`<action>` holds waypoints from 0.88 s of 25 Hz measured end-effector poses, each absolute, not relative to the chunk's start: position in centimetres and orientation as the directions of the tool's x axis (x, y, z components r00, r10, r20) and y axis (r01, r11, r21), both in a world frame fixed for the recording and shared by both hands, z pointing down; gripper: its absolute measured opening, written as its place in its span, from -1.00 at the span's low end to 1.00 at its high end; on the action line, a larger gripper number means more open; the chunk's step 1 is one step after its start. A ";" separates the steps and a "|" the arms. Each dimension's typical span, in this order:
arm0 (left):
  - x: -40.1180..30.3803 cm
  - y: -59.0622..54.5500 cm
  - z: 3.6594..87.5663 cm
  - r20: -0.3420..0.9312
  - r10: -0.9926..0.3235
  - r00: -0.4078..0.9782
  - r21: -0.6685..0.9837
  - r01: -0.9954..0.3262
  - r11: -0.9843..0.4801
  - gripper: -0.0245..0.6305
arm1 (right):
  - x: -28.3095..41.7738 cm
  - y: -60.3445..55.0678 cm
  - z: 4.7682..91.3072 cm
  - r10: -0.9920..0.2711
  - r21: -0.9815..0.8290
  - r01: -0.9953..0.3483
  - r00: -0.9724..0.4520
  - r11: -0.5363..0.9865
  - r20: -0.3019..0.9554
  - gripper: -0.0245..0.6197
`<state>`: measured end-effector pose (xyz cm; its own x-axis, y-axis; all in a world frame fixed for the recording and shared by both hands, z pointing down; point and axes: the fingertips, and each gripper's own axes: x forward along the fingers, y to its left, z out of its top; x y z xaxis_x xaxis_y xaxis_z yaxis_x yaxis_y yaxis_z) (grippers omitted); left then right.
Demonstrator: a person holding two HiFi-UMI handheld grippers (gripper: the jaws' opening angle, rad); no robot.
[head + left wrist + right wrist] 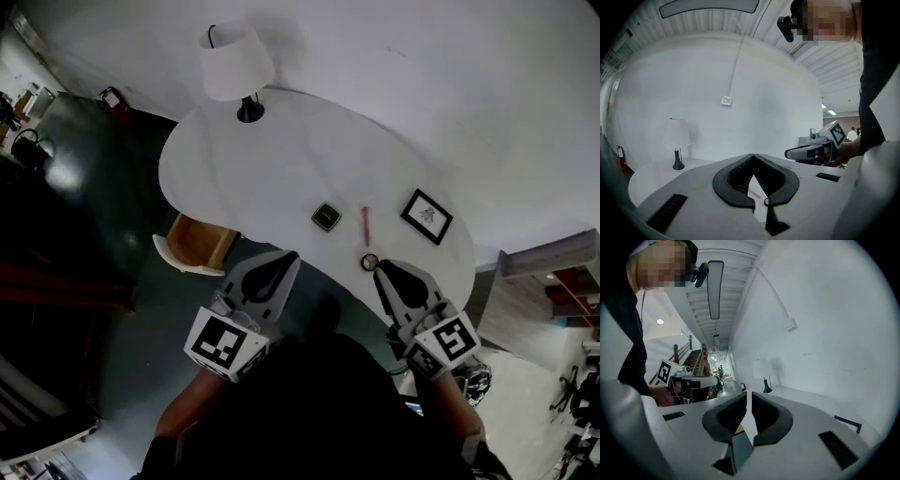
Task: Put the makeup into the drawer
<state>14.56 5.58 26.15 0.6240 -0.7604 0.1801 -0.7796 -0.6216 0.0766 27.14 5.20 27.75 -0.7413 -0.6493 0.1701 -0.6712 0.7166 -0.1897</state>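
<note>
On white tabletop: makeup lies loose, with dark square compact mid-table, pink stick just beside it, and small round piece near front edge. Drawer hangs open at tabletop's left edge, wooden inside. Framed picture at right, lamp at back. Left gripper has jaws together, empty, tip at front edge. Right gripper has jaws a narrow slit apart, nothing between, tip just beside round piece.

drawer: back part hidden under the table edge
small round item: too small to name, just beside the right gripper tip
framed picture: print too small to make out
pink stick: left gripper view shows only a sliver, between the jaws
</note>
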 end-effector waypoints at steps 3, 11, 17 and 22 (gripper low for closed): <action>15.8 3.6 26.6 0.195 -0.758 0.622 0.069 -0.780 -0.622 -0.90 | 28.3 3.1 28.1 -0.646 -0.192 -0.670 -0.742 0.717 0.179 -0.87; 18.6 0.5 27.8 0.234 -0.704 0.670 0.089 -0.736 -0.671 -0.78 | 30.8 0.6 29.0 -0.667 -0.221 -0.698 -0.716 0.682 0.204 -0.87; 21.0 -0.4 30.3 0.284 -0.589 0.757 0.107 -0.635 -0.765 -0.74 | 31.5 -0.6 29.6 -0.737 -0.323 -0.747 -0.652 0.582 0.179 -0.87; 23.8 -0.2 34.1 0.398 -0.426 0.812 0.114 -0.505 -0.855 -0.58 | 32.7 0.1 33.0 -0.747 -0.290 -0.791 -0.608 0.539 0.270 -0.87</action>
